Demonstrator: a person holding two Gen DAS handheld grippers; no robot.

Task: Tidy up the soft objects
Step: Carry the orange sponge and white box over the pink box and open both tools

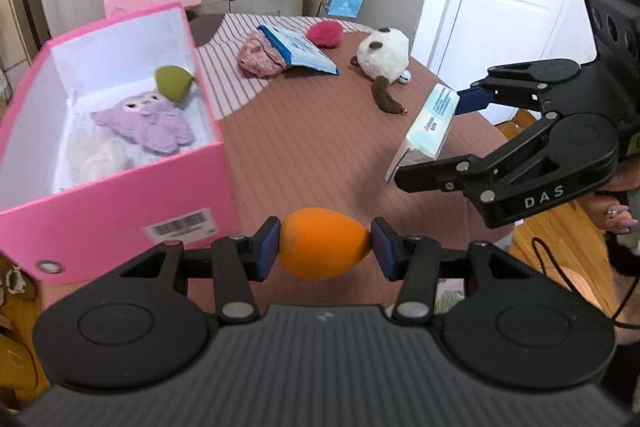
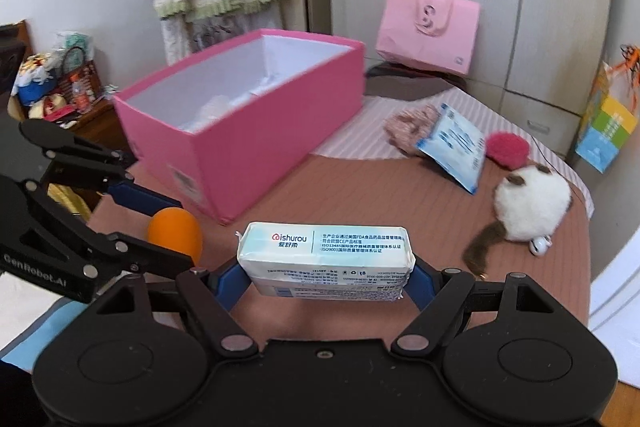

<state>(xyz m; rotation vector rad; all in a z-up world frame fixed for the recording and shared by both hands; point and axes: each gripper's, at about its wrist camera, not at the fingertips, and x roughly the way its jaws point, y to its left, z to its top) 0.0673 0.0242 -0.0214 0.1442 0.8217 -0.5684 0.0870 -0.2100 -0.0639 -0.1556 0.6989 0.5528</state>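
- Two items are held at once: an orange sponge is pinched end to end in the left tongs, and a tissue pack is clamped lengthwise in the right tongs.
- Left tongs are set narrow on the sponge; right tongs are spread wider, with the pads pressed on the pack's two short ends.
- Both items are carried clear of the worktop, in front of the pink box.
- Already seen inside the box: a purple plush, a green sponge and some white soft material.
- Left on the worktop: a white-and-brown plush, a red pom-pom, a blue-white packet leaned on a pink knit item. All are well apart from the box opening.
- Step in hand, as judged: transport of the two held items toward the box; neither has been dropped in yet.
- Next move, as judged: the near wall of the box must be cleared before either item is released, so each pair of tongs should be brought above the rim and over the opening first.
- The sponge side is closer to the box, so it is probably best released first; crowding of the two tongs over the opening should be avoided.
- The pack is gripped only at its ends; some sag or slip is possible if it is tilted.
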